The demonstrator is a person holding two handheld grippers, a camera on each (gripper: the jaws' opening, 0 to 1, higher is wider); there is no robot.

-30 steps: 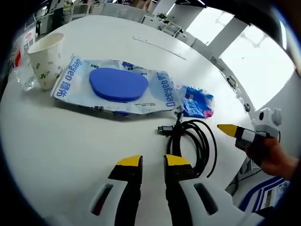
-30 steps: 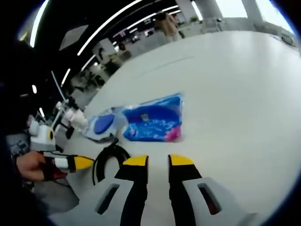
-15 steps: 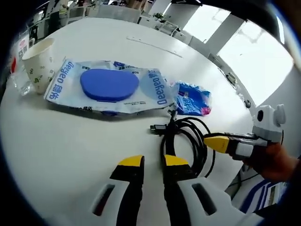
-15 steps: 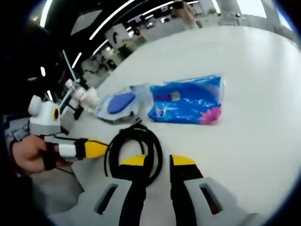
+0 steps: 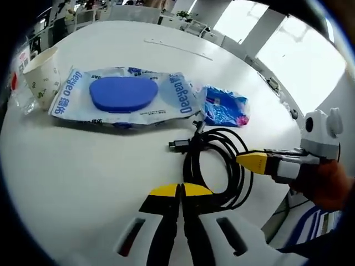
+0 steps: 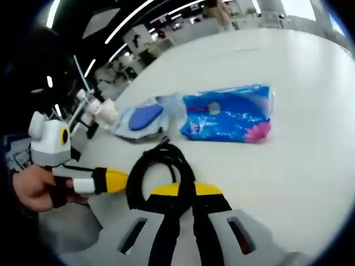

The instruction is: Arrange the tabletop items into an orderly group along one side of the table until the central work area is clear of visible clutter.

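"Deegeo" on wipes pack (image 5: 122, 97)

My right claw (image 6: 186, 190) is covering the near arc of the black cable coil (image 6: 161, 169) at 6 o'clock, so I am not seeing how much cord sits between its tips. In the left gripper view, my left claw (image 5: 181, 191) is hiding the coil's lower edge. The paper cup (image 5: 41, 66) at 10 o'clock is running into the rim, and something clear beside it is staying too blurred to identify.
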